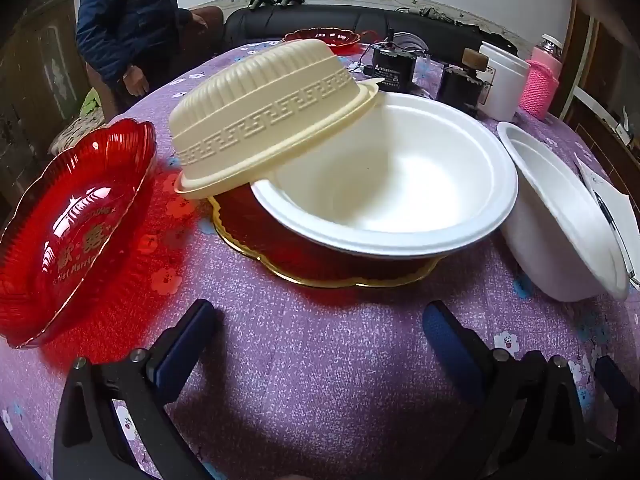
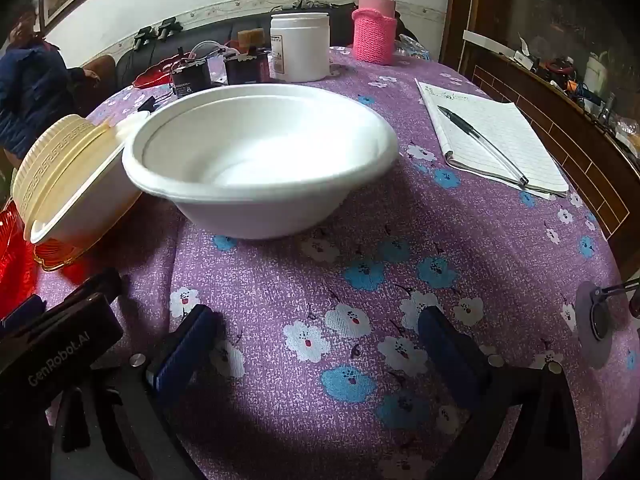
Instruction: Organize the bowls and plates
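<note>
A cream ribbed bowl (image 1: 264, 116) lies upside down, tilted, leaning on the rim of a white foam bowl (image 1: 396, 184). That white bowl sits on a red gold-rimmed plate (image 1: 304, 256). A red transparent dish (image 1: 68, 232) lies at the left. A second white foam bowl (image 1: 560, 216) stands on the cloth at the right; it fills the middle of the right wrist view (image 2: 256, 160). My left gripper (image 1: 320, 340) is open and empty, short of the stack. My right gripper (image 2: 320, 344) is open and empty, short of the second white bowl.
The round table has a purple flowered cloth (image 2: 400, 280). At the back stand a white jar (image 2: 300, 46), a pink-sleeved bottle (image 2: 374, 28), black boxes (image 2: 192, 76) and another red dish (image 1: 324, 36). A notepad with a pen (image 2: 492, 140) lies right. A person (image 1: 124, 20) stands far left.
</note>
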Demonstrator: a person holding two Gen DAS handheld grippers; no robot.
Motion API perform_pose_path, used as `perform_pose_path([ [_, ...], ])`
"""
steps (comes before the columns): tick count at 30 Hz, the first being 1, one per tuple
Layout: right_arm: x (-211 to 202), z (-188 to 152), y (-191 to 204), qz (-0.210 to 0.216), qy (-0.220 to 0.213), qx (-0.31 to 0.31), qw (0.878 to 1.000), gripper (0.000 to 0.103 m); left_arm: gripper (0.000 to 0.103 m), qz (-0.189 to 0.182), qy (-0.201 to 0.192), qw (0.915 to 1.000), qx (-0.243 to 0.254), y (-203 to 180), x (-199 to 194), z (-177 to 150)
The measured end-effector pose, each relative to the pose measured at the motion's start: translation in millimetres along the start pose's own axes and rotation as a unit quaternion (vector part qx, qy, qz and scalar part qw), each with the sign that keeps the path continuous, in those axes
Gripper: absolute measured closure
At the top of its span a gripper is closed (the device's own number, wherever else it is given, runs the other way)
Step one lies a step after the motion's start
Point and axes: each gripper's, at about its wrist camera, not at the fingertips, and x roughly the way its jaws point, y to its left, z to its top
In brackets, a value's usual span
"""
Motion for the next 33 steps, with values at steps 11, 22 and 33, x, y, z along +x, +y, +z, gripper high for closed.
perform_pose_path([
  [11, -0.3, 0.1, 0.4, 0.001, -0.001, -0.001, 1.000, 0.001, 0.000, 0.002, 0.002, 1.0000, 0.007, 1.5, 0.6, -2.8],
  [22, -0.2, 0.2, 1.0, 0.001, -0.001, -0.001, 1.000, 0.001, 0.000, 0.000, 0.003, 1.0000, 0.000, -0.3, 0.5, -0.5],
  [33, -0.5, 0.1, 1.5, 0.001, -0.001, -0.001, 1.000, 0.001, 0.000, -0.001, 0.003, 1.0000, 0.000, -0.2, 1.0, -0.2],
])
